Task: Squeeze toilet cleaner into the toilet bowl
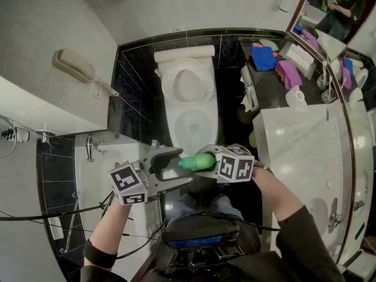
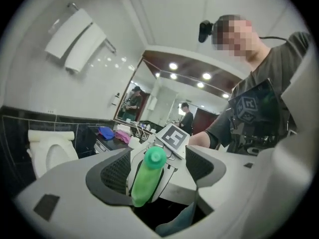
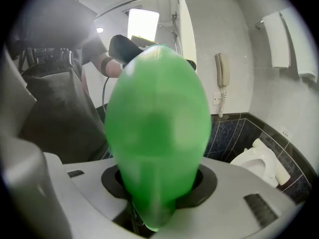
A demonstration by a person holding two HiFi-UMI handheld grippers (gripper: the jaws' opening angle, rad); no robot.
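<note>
My right gripper (image 1: 207, 160) is shut on a green toilet-cleaner bottle (image 1: 197, 162), held roughly level with its cap pointing left. In the right gripper view the bottle (image 3: 157, 133) fills the middle, clamped low between the jaws of my right gripper (image 3: 159, 185). My left gripper (image 1: 175, 168) stands open around the cap end; in the left gripper view the bottle (image 2: 147, 176) lies between the wide pads of my left gripper (image 2: 158, 169) with gaps on both sides. The white toilet bowl (image 1: 191, 122) is ahead, its seat and lid raised against the wall, and it also shows at the edge as the toilet (image 2: 50, 156).
A wall phone (image 1: 76, 66) hangs at the left. A dark counter (image 1: 267, 87) to the right of the toilet holds blue and pink cloths and a paper roll (image 1: 296, 96). A marble vanity (image 1: 299, 151) and mirror fill the right side. My knees (image 1: 200, 207) are below the grippers.
</note>
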